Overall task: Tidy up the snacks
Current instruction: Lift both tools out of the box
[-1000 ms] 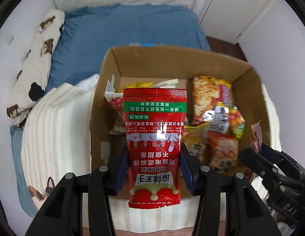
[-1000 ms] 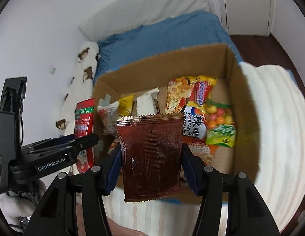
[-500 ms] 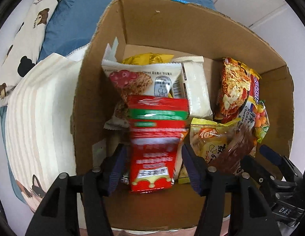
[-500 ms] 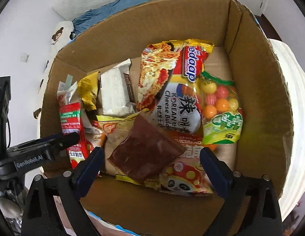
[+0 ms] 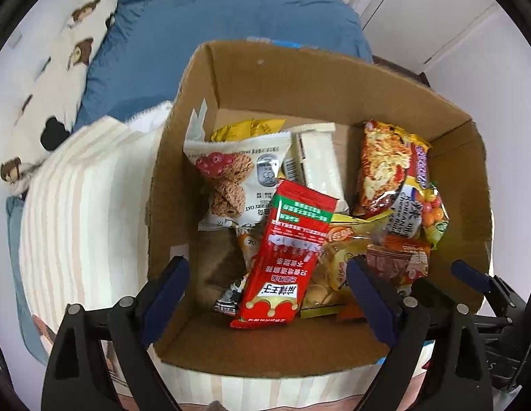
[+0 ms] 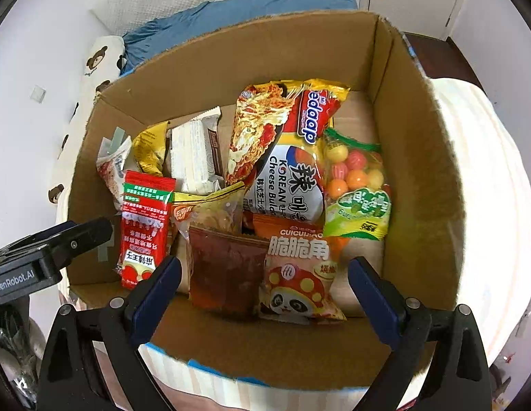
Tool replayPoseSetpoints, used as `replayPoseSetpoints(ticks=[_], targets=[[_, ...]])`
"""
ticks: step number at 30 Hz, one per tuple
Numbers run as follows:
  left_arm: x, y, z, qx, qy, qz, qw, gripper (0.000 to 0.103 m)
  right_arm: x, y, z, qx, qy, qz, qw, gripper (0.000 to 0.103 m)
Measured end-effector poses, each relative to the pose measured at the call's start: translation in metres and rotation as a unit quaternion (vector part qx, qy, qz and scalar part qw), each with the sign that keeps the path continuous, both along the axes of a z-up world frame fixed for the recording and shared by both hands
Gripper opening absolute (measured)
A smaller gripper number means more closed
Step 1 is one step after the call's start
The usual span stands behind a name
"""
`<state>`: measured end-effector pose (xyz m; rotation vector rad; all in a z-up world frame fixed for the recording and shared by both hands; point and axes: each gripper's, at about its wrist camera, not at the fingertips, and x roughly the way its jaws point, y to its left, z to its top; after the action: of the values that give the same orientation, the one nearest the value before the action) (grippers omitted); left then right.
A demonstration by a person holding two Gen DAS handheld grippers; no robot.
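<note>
**Both packets dropped, jaws clear inside the box**

I have both tools hanging over the cardboard box (image 5: 231, 78). My left hand-held gripper (image 5: 265, 291) has just been opening and stands wide; the red spicy-strip packet (image 5: 286, 257) lies loose between its jaws, touching neither pad, propped on the snacks at the box's left side. My right hand-held gripper (image 6: 263, 291) has likewise just opened wide, empty, above the dark brown packet (image 6: 224, 267) resting near the box's front wall beside the panda crisp bag (image 6: 299, 281).

My worry: the red packet leans steeply and may slide into the bare front-left corner, or a rising jaw could hook its edge and drag it out. The 2 tools sit close together, so lifting together risks a knock. The box walls are near both outer jaws; straight up is the open way.
</note>
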<state>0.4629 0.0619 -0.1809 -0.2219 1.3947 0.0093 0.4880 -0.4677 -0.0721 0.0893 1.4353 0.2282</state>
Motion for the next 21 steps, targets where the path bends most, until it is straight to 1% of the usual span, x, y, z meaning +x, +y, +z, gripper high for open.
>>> replayPoseSetpoints(ticks=[4,8,11,17,21], targets=[[-0.014,-0.005,0.022,0.028,-0.048,-0.006,0.9984,0.094,-0.012,-0.004,0.021,0.002,-0.024,0.008,1.0,0.1],[-0.037,-0.011,0.05,0.046,-0.101,-0.005,0.9938,0.094,-0.031,-0.005,0.042,-0.01,-0.055,0.014,0.998,0.1],[-0.054,-0.015,0.066,0.06,-0.129,-0.003,0.9899,0.094,-0.045,-0.008,0.056,-0.015,-0.077,0.013,0.997,0.1],[-0.084,-0.02,0.091,0.074,-0.164,-0.001,0.9837,0.094,-0.074,-0.019,0.086,-0.009,-0.109,0.005,0.994,0.1],[-0.102,-0.023,0.105,0.071,-0.184,0.003,0.9803,0.094,-0.095,-0.025,0.105,0.002,-0.129,0.0,0.992,0.1]])
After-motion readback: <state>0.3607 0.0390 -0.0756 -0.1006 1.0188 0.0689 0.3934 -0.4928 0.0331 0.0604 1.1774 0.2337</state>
